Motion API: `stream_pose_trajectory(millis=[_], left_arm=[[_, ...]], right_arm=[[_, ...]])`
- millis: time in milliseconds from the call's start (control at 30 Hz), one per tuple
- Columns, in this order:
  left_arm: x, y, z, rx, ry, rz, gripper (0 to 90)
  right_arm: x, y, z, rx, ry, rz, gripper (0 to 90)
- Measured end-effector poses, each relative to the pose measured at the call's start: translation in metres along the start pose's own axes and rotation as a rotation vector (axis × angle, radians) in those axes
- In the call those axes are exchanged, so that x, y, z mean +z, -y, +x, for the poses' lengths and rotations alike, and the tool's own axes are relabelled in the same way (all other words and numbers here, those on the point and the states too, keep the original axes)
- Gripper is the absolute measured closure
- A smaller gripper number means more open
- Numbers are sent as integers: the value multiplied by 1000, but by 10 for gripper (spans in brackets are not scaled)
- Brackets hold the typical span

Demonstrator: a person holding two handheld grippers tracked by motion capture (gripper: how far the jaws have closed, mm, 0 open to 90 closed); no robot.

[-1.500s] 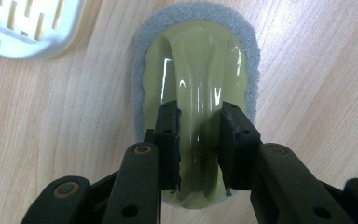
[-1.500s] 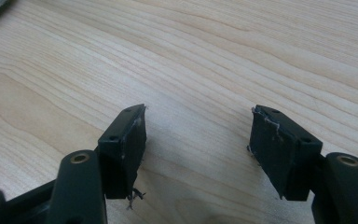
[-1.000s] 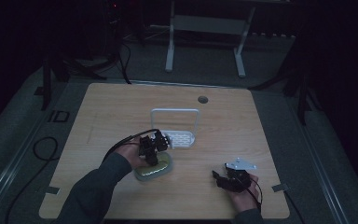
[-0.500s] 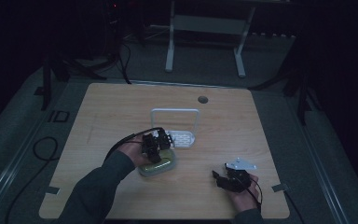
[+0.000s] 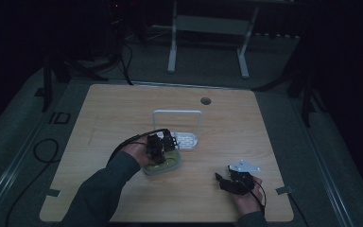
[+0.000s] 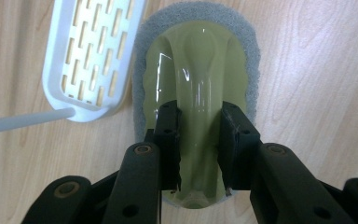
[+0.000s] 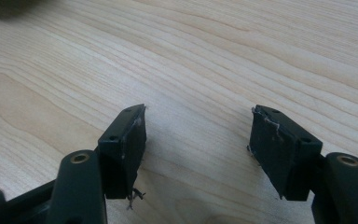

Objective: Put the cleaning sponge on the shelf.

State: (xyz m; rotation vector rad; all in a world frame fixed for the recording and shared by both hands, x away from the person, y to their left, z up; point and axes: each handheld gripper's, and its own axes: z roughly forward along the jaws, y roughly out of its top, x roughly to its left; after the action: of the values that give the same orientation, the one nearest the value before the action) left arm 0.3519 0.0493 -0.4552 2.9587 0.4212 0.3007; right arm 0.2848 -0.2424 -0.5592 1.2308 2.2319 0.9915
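Wooden table [image 5: 123,109] — left gripper [image 6: 199,144] clamps scrub brush [image 6: 200,70] handle, long axis running away from jaws toward far side; right gripper [image 7: 198,140] open, idle.

Left gripper [image 6: 199,140] jaws clamped, right gripper [image 7: 198,140] jaws apart

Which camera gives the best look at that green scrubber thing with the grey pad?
The left gripper view: the glossy olive-green plastic scrubber with grey pad appears close up. In the high view it is small, dim and partly hidden under the left tool.
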Motion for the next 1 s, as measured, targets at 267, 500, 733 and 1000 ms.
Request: stream_pose_trajectory(millis=[267, 500, 733, 1000], left_arm=[[-1, -3, 0, 26, -18, -15, 715], [-2, -6, 3, 43, -39, -26, 715], [-1, -9, 4, 61, -59, -29, 715], [0, -12, 4, 77, -62, -34, 715]], right_arm=[[0, 0, 0, -1, 0, 0, 357], [0, 0, 0, 0, 0, 0, 357], [0, 0, 0, 0, 0, 0, 357], [0, 0, 0, -1, 0, 0, 357]])
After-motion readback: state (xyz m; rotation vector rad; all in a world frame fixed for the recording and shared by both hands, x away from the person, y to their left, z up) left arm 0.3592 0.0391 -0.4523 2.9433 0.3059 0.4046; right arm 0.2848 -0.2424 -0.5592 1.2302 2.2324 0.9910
